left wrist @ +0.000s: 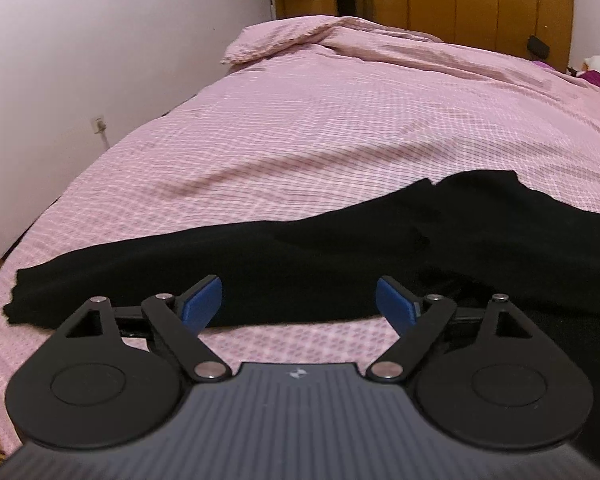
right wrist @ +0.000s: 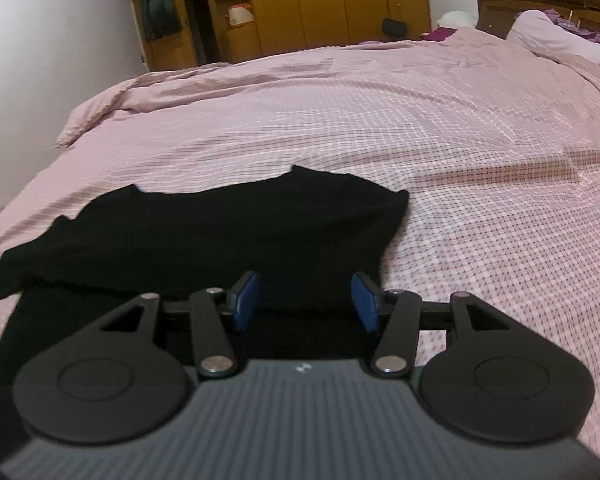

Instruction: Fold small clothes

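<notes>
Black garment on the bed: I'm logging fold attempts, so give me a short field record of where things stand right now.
garment: black garment, lying spread on the bed, not neatly folded
surface: pink checked bedspread
left gripper: jaws open, at the garment's near edge, holding nothing
right gripper: jaws open, over the garment's near edge, holding nothing
background: wooden wardrobe beyond the bed
fold progress: cannot tell from these views

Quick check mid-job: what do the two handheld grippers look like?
Left gripper and right gripper look identical: ribbed dark grey body with a small white logo, black linkage arms on silver pivot pins, round black discs either side, blue-padded fingers. No cables or sleeves visible.
</notes>
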`<state>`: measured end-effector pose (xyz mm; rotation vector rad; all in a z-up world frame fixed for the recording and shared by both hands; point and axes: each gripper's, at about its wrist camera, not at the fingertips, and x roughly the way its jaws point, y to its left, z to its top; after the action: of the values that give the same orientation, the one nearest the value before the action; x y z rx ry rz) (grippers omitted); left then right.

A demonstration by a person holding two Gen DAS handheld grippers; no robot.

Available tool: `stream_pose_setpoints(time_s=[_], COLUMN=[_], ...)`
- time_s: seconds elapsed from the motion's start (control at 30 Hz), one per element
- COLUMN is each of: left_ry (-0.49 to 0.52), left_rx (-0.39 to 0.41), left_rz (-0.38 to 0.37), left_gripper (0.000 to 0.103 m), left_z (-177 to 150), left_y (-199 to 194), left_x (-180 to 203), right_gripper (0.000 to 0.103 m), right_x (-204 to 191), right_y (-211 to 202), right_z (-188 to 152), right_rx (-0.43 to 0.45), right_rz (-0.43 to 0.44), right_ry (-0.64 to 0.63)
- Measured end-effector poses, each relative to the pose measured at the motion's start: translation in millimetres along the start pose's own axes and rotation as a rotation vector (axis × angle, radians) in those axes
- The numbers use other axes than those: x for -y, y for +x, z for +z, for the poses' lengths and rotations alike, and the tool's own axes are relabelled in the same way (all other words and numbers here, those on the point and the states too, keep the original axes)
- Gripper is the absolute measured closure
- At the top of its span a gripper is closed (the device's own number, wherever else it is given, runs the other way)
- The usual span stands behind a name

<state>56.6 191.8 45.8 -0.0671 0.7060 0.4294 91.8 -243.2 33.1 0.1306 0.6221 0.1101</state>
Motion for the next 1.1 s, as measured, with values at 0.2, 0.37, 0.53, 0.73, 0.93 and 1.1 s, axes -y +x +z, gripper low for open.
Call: stream_pose_setpoints(time_s=[0.2, 0.37, 0.53, 0.73, 0.93, 1.1], left_ry=[-0.050, -0.110, -0.263, -0.483, -0.612, -0.586], left_rx=[0.001, -0.025, -0.055, -0.091, -0.048, -0.023], left_rz=[0.050, 0.091, 0.071, 0.051, 0.045, 0.086], left_gripper=[0.012, 0.012, 0.012, 0.012, 0.010, 0.009], left_z=[-12, -22, -31, -40, -39, -25], left_y=[-10, -5, 8, 31, 53, 77], left_x=[-39, -72, -105, -136, -155, -156], right_gripper=[0.043, 0.042, 0.042, 0.042, 0.042, 0.042], right_x=[-17, -29, -35, -42, -48, -49], right_y=[-20, -29, -27, -18, -12, -8], right_z=[-15, -31, -46, -61, -69, -72], right_rx=[-0.012, -0.023, -0.051, -0.095, -0.117, -0.122], right_rz=[0.020, 0.007, 0.010, 0.005, -0.012, -0.023], right_ry=[-0.006, -0.008, 0.030, 0.063, 0.056, 0.051])
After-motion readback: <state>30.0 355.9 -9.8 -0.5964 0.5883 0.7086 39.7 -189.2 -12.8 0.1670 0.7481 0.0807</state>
